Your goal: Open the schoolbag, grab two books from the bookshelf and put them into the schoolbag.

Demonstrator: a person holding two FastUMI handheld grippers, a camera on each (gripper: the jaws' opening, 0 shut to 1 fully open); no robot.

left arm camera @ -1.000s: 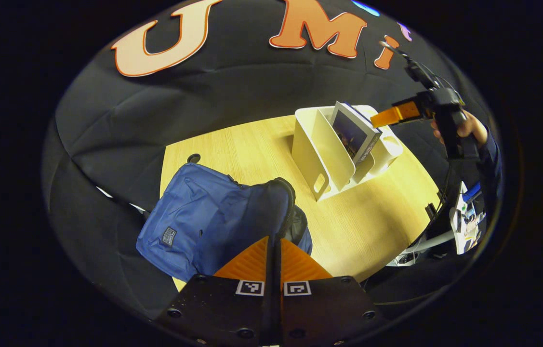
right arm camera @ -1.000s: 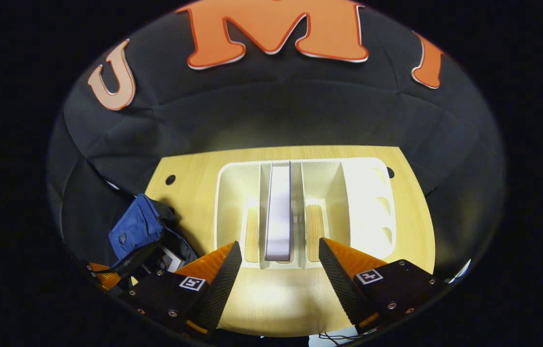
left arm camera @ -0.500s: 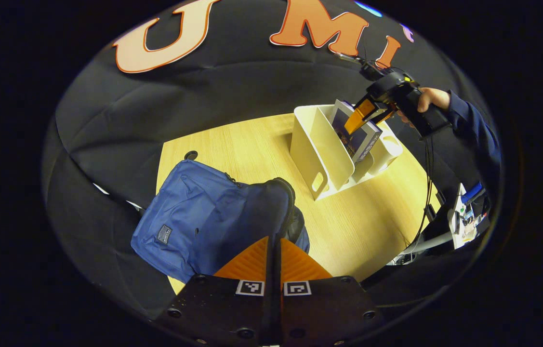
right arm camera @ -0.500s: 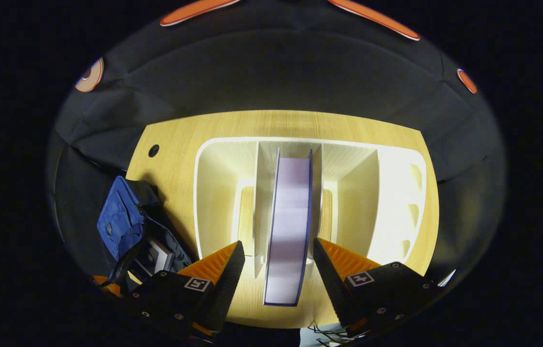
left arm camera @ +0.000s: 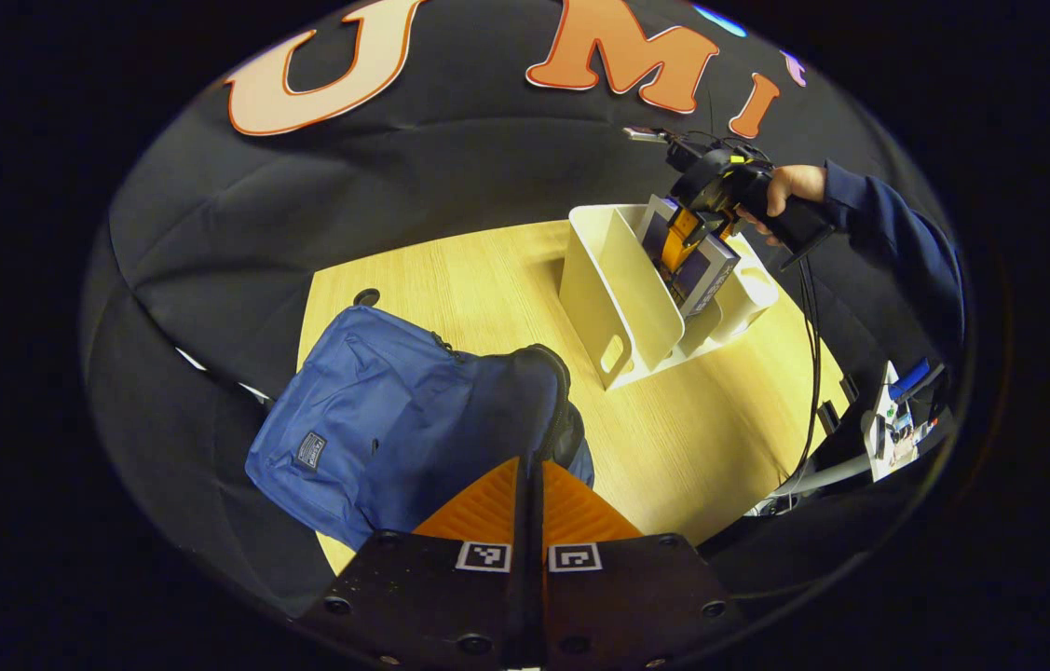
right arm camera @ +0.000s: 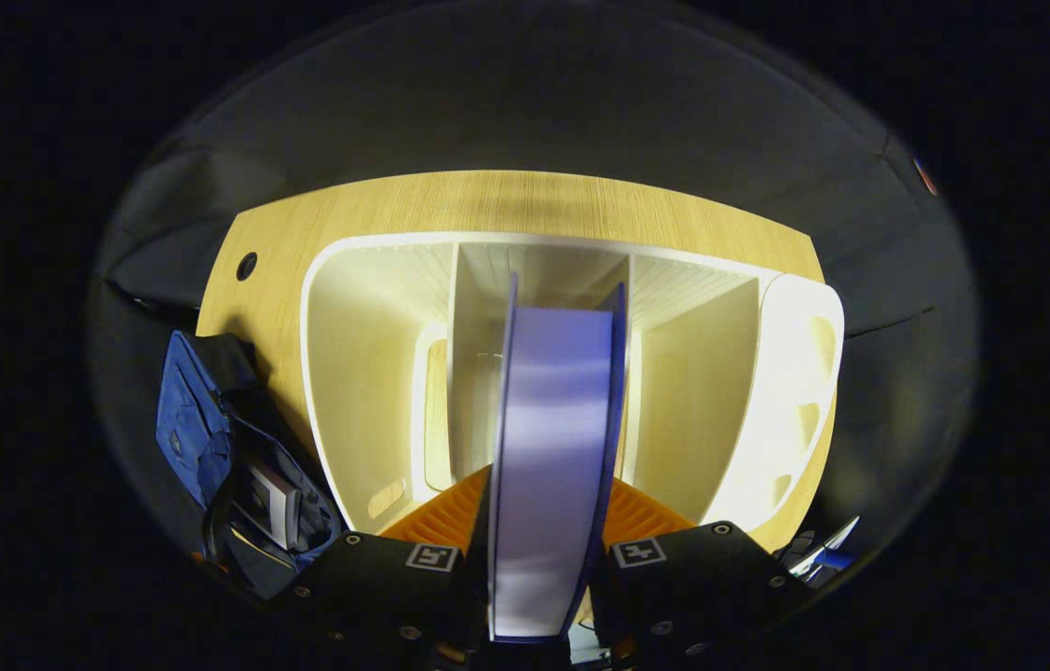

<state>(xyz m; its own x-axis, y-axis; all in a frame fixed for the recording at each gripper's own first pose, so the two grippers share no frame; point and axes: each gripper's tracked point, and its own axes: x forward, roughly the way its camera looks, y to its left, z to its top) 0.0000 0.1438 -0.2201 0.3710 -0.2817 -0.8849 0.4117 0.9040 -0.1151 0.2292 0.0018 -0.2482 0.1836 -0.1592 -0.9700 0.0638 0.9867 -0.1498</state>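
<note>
Purple-edged pages mark the book [right arm camera: 551, 447], and it stands in the middle slot of the white bookshelf [right arm camera: 352, 373] on the wooden counter [right arm camera: 487, 200]. A moment ago the right gripper [right arm camera: 551, 508] hung above the shelf with its fingers spread wide apart. Now it has come down over the book, and its two fingers press on the covers from both sides, so the book looks caught. In the left gripper view a hand [left arm camera: 784, 186] in a dark blue sleeve [left arm camera: 888, 238] holds that gripper down on the book's top edge. I think this is the second book, because another book [right arm camera: 271, 503] already sits inside the open blue schoolbag [right arm camera: 198, 429] at the near corner of the counter. The left gripper [left arm camera: 529, 494] has stayed put by the bag's dark zip edge with its fingers clenched tight together; I cannot tell if a bit of the bag is pinched between them. The book has not left its slot yet. Next I would guess a straight lift up, since the slot walls stand close on both sides and a tilt could tip the shelf.
</note>
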